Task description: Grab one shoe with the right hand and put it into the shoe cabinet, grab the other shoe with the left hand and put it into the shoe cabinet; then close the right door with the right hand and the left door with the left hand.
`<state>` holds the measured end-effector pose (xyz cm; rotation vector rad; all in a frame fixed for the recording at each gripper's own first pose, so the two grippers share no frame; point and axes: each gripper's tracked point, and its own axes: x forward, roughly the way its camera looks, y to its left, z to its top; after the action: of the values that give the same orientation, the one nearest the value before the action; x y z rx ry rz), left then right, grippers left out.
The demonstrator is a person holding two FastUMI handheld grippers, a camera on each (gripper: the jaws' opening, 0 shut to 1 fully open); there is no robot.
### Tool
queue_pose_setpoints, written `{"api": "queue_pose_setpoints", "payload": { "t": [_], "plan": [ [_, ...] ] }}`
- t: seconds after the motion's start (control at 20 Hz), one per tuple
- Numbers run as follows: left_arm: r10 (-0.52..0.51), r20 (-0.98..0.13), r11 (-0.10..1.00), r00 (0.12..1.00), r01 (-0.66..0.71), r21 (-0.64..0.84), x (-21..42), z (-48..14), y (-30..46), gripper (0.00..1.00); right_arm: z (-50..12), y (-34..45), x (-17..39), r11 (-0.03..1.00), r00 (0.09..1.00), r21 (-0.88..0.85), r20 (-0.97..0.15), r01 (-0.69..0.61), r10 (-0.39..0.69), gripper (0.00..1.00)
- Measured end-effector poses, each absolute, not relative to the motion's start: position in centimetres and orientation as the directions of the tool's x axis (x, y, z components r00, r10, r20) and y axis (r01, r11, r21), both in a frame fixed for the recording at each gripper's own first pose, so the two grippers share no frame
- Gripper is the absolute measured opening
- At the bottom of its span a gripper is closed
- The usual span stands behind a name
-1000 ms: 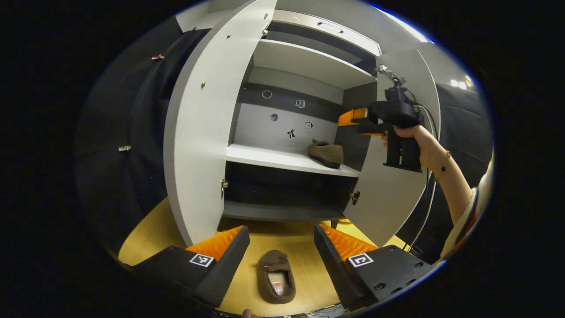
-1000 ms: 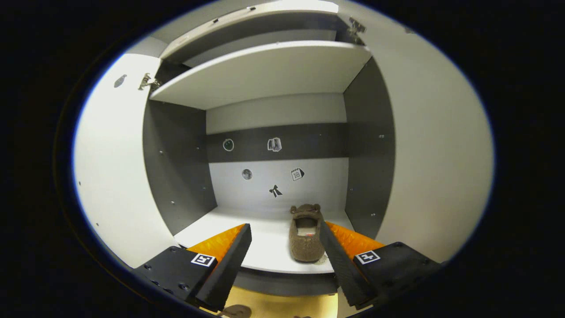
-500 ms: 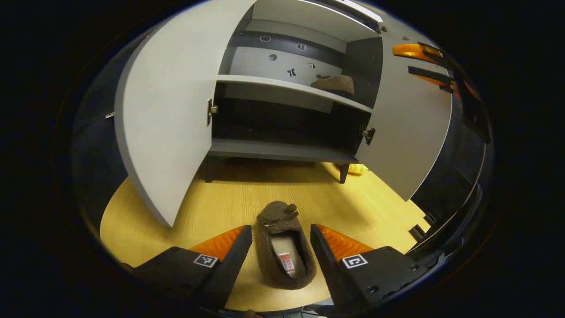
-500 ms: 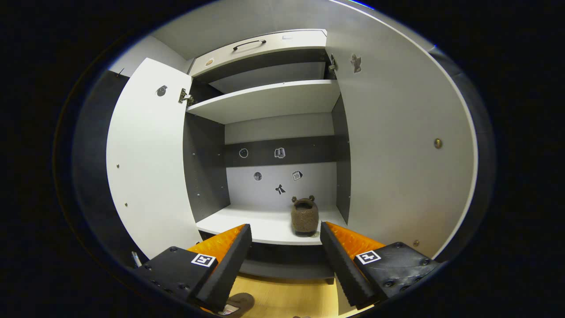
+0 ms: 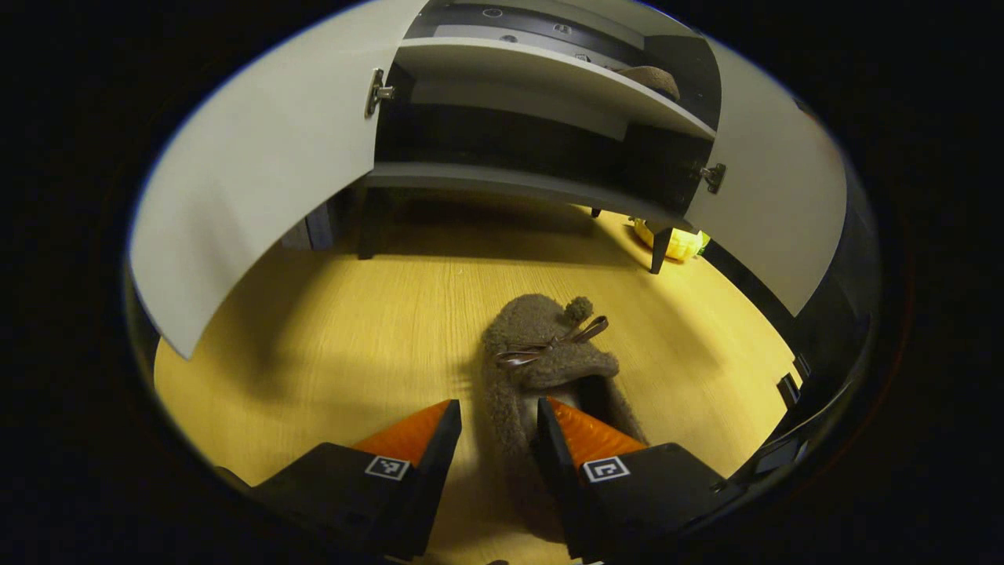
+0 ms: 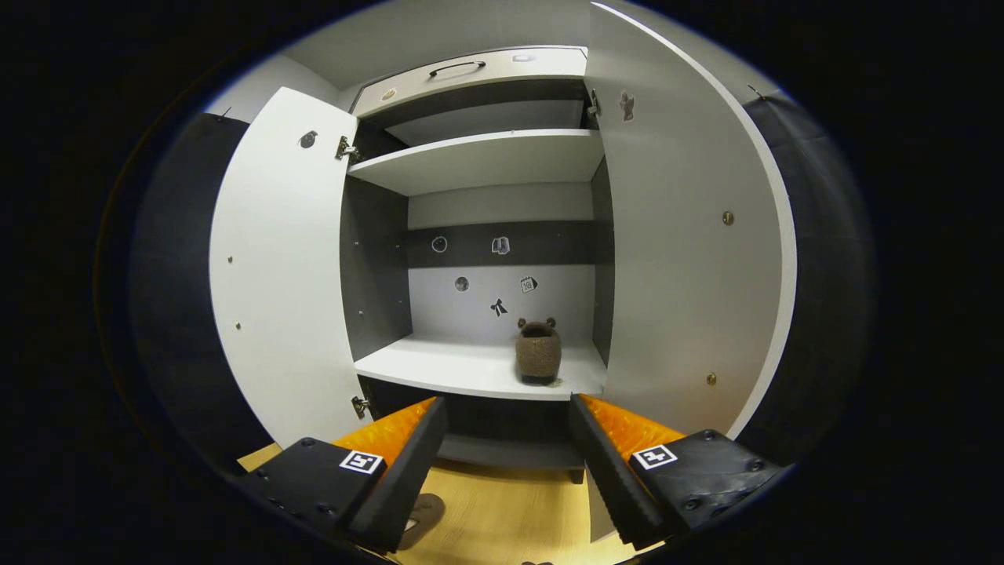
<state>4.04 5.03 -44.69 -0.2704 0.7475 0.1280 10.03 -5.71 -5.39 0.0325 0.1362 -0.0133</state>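
A: Brown fuzzy fabric low in the left gripper view: the second shoe point(image 5: 541, 353) lies on the wooden floor point(image 5: 353, 329), toe and bow towards the cabinet, and the left gripper point(image 5: 498, 435) is right down on it.

B: Has it got hold?

A: Hard to call. One finger sits inside the shoe's opening, the other outside its left wall, so the jaws straddle that side with a moderate gap (whether both pads press on the fabric, I cannot tell). The shoe looks to be on the floor, not lifted.

B: And further right?

A: In the right gripper view, the shoe cabinet point(image 6: 482, 161) stands with the left door point(image 6: 274, 259) and the right door point(image 6: 674, 259) both swung wide. The first shoe point(image 6: 538, 351) sits on the middle shelf point(image 6: 455, 365), towards its right side, heel facing out. The right gripper point(image 6: 506, 459) hangs well back from the cabinet, jaws wide apart, holding nothing.

B: So the score?

A: I'd say one shoe stowed, the second at the point of being grasped. Left to do: lift it, shelve it, then shut the right door with the right gripper and the left door with the left.
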Motion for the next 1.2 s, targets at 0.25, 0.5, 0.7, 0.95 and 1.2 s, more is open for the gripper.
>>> {"api": "queue_pose_setpoints", "payload": {
  "t": [0.25,0.5,0.7,0.95,1.2],
  "plan": [
    [0.012,-0.670,0.964,0.742,-0.186,-0.189,5.3,-45.1,5.3,0.40,-7.4,-6.8,8.9,0.999,0.979,0.010,-0.200,0.039,-0.037,0.99],
    [0.079,-0.679,0.972,0.730,-0.206,-0.109,5.4,-45.2,6.1,0.06,-8.8,-6.9,8.6,1.000,0.969,0.006,-0.246,0.028,-0.026,1.00],
    [0.071,-0.682,0.967,0.728,-0.217,-0.131,5.2,-43.4,6.0,0.05,-9.1,-6.3,8.9,1.000,0.967,0.021,-0.255,-0.008,0.013,0.99],
    [0.081,-0.623,0.962,0.778,-0.224,-0.155,2.9,-35.0,5.7,0.05,-8.9,-5.4,9.8,0.997,0.966,0.058,-0.248,-0.057,0.070,0.99],
    [0.169,-0.520,0.964,0.837,-0.251,-0.092,2.8,-22.5,7.4,0.05,-8.8,-3.5,11.0,0.984,0.963,0.090,-0.209,-0.153,0.169,0.99]
  ]
}}
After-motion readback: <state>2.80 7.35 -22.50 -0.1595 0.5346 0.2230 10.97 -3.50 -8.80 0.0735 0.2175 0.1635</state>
